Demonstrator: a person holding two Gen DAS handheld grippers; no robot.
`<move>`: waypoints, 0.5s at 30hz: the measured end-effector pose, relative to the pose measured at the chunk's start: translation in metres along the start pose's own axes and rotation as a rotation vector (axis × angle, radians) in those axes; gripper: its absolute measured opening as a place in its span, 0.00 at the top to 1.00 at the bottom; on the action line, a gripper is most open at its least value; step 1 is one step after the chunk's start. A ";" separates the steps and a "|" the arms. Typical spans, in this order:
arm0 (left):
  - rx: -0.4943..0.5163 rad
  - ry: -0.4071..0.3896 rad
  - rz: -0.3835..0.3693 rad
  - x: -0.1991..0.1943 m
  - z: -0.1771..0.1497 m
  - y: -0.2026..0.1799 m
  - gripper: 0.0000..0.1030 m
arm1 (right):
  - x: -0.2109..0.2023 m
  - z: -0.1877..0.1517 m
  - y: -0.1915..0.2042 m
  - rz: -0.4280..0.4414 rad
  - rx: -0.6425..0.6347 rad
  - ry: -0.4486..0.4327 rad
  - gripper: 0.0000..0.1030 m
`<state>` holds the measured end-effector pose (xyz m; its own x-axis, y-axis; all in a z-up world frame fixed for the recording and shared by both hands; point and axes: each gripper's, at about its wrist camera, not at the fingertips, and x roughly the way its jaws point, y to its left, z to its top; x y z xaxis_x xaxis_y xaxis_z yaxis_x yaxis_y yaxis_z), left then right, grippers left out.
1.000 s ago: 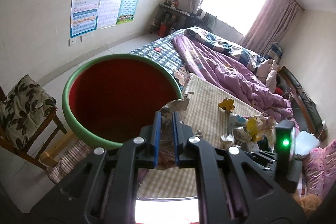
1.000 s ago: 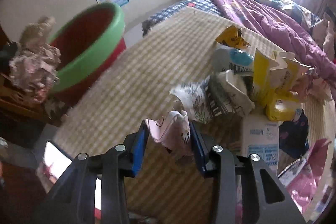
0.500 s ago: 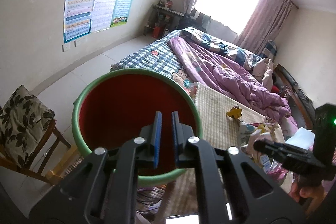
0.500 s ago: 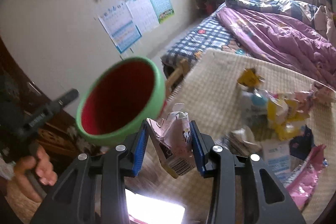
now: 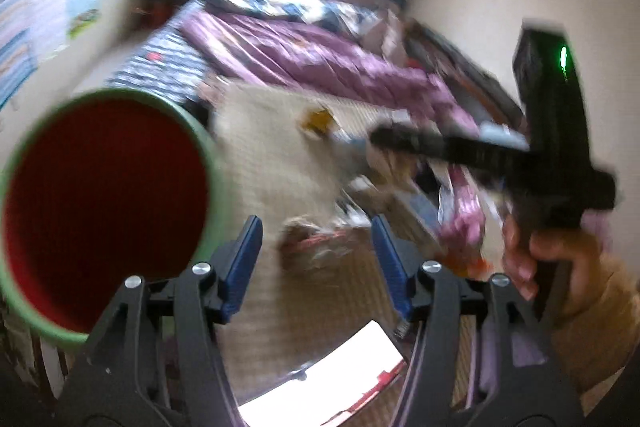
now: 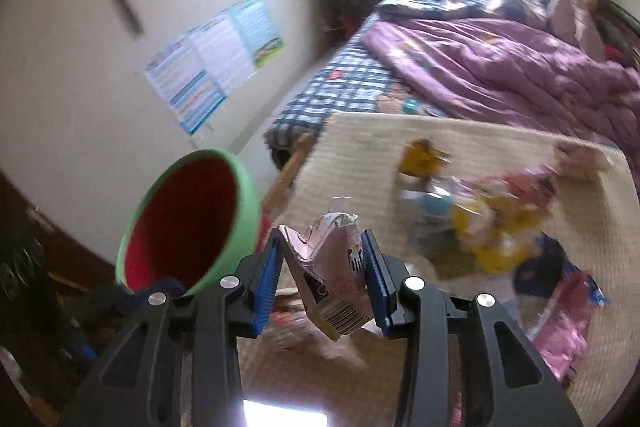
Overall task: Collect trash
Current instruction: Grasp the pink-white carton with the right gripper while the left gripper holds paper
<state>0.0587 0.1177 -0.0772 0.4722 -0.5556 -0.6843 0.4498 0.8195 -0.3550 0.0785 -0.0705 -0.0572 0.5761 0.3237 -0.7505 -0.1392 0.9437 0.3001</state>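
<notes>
A red bin with a green rim (image 5: 100, 195) stands left of the mat-covered table; it also shows in the right wrist view (image 6: 188, 223). My left gripper (image 5: 316, 259) is open, with a crumpled brownish paper wad (image 5: 320, 247) lying on the mat between its fingers. My right gripper (image 6: 322, 281) is shut on a crushed pink carton (image 6: 336, 275), held above the table's left end, right of the bin. A pile of wrappers and packets (image 6: 480, 219) lies further right on the mat.
The woven mat (image 6: 360, 139) covers the table. A bed with a purple quilt (image 6: 500, 67) lies behind. Posters (image 6: 212, 63) hang on the left wall. The right gripper's body and the hand holding it (image 5: 560, 163) cross the left wrist view.
My left gripper has opened and swung right from over the bin toward the table. My right gripper still holds the pink carton and has come nearer the bin.
</notes>
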 end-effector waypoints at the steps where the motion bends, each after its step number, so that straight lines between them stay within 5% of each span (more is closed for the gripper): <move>1: 0.013 0.020 -0.001 0.011 -0.002 -0.004 0.48 | -0.002 -0.002 -0.007 -0.006 0.014 -0.002 0.63; 8: 0.121 0.165 0.049 0.070 -0.008 -0.023 0.43 | -0.027 -0.022 -0.041 -0.047 0.102 -0.006 0.62; 11: 0.131 0.168 0.050 0.074 -0.010 -0.024 0.37 | -0.034 -0.029 -0.053 -0.056 0.136 -0.006 0.62; 15: 0.137 0.186 0.149 0.073 -0.010 -0.022 0.30 | -0.038 -0.033 -0.061 -0.051 0.152 -0.004 0.62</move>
<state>0.0756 0.0600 -0.1259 0.3993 -0.3851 -0.8320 0.4903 0.8565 -0.1612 0.0386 -0.1380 -0.0668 0.5824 0.2749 -0.7650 0.0142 0.9375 0.3476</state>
